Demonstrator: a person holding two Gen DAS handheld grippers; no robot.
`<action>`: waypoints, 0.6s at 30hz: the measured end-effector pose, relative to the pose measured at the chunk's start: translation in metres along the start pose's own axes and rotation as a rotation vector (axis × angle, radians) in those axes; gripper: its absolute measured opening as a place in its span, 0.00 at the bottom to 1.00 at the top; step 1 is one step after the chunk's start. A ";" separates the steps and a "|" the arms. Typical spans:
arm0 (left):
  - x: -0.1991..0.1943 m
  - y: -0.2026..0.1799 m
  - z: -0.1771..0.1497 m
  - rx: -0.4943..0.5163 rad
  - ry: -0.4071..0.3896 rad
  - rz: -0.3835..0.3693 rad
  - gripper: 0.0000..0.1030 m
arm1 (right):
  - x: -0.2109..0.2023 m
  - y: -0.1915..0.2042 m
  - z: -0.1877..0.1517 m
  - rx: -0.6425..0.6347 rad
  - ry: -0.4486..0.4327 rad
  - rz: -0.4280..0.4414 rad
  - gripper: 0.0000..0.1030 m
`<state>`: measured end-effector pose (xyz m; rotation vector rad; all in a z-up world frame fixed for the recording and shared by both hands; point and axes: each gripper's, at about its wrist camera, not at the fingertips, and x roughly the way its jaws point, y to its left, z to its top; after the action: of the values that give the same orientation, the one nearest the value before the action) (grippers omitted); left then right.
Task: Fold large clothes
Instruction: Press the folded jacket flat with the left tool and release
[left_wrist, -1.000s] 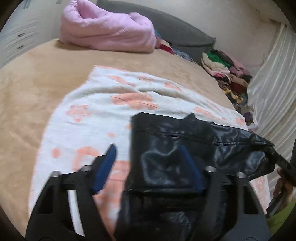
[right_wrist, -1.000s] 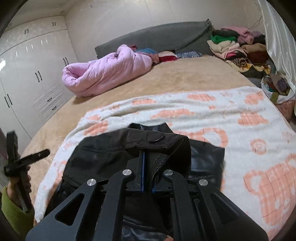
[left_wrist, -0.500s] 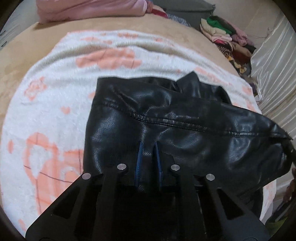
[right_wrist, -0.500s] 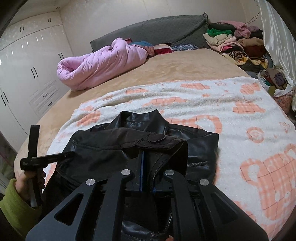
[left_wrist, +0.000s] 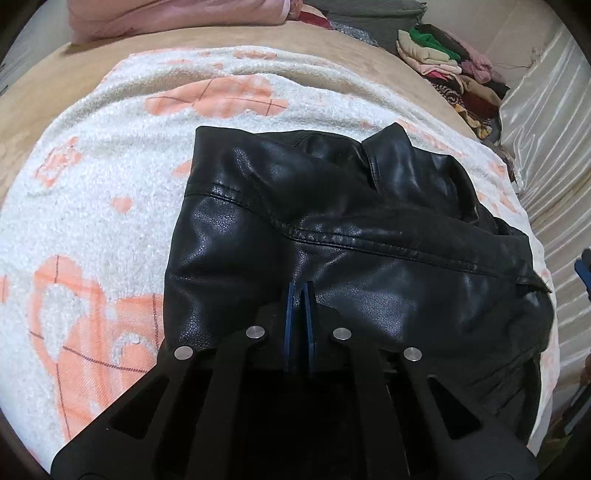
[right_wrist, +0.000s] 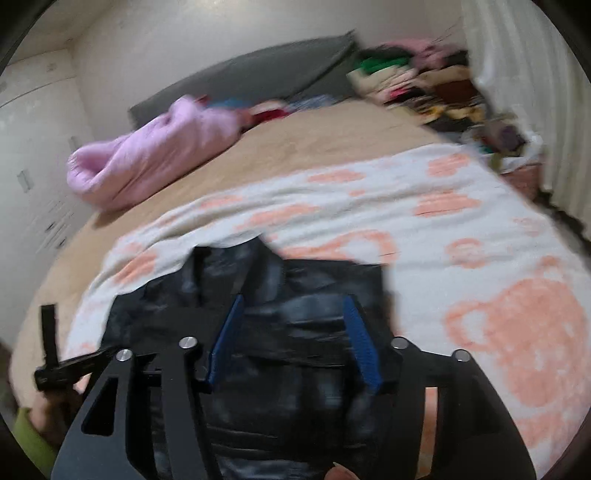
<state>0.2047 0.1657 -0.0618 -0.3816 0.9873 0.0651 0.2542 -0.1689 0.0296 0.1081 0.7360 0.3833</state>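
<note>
A black leather jacket (left_wrist: 332, 229) lies bunched on a white blanket with orange prints (left_wrist: 92, 192), collar toward the far side. My left gripper (left_wrist: 300, 291) is shut, its blue pads pinching a fold of the jacket's leather near its near edge. In the right wrist view the jacket (right_wrist: 295, 314) lies below my right gripper (right_wrist: 293, 325), which is open and empty, its blue pads spread wide just above the leather. That view is blurred by motion. The left gripper's handle (right_wrist: 55, 354) shows at its left edge.
The blanket covers a tan bed (right_wrist: 332, 136). A rolled pink quilt (right_wrist: 147, 155) lies at the far left. A pile of folded clothes (left_wrist: 450, 66) sits at the far right by a pale curtain (left_wrist: 546, 122). White wardrobes (right_wrist: 33, 147) stand left.
My left gripper closed on the jacket's leather after being open a second ago. My right gripper let go of the jacket's tab and opened wide, and is moving.
</note>
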 end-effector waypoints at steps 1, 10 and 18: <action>0.000 0.000 0.000 0.001 -0.001 0.000 0.01 | 0.014 0.017 -0.001 -0.061 0.028 0.010 0.49; -0.001 0.004 0.001 -0.002 -0.004 -0.027 0.01 | 0.118 0.056 -0.040 -0.188 0.285 -0.064 0.50; -0.004 0.009 0.003 -0.019 -0.016 -0.057 0.01 | 0.106 0.047 -0.041 -0.148 0.234 0.007 0.51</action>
<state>0.2026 0.1757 -0.0600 -0.4258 0.9605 0.0257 0.2843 -0.0871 -0.0575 -0.0753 0.9350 0.4604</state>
